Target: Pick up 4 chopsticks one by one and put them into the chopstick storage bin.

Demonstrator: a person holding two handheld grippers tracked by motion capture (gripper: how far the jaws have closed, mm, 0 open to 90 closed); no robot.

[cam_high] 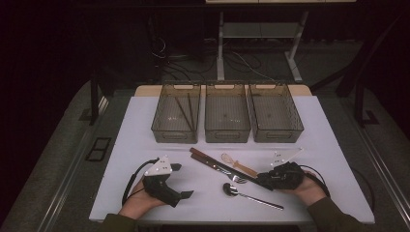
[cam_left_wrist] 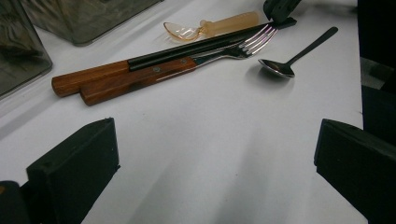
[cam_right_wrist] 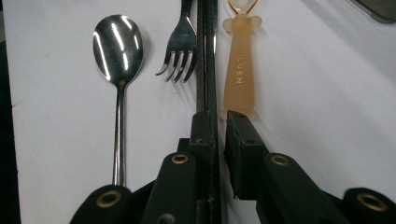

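A pair of black chopsticks [cam_high: 215, 163] with brown wooden handles lies slantwise at the table's middle, beside a wooden-handled fork [cam_high: 236, 178]. My right gripper [cam_high: 264, 182] lies low on the table at their thin ends. In the right gripper view its jaws [cam_right_wrist: 219, 122] stand nearly together, shut on the chopstick tips [cam_right_wrist: 207, 56]. An amber plastic spoon [cam_right_wrist: 239, 70] lies to the right of them, with the fork [cam_right_wrist: 180, 44] and a metal spoon [cam_right_wrist: 117, 46] to the left. My left gripper [cam_high: 181, 181] rests open at the front left, nothing between its fingers [cam_left_wrist: 77, 163].
Three translucent bins [cam_high: 227, 137] stand in a row at the back of the white table [cam_high: 145, 125]; the left bin holds some dark chopsticks [cam_high: 186, 112]. A white strip [cam_high: 286, 155] lies behind my right hand. The metal spoon [cam_high: 251, 195] lies near the front edge.
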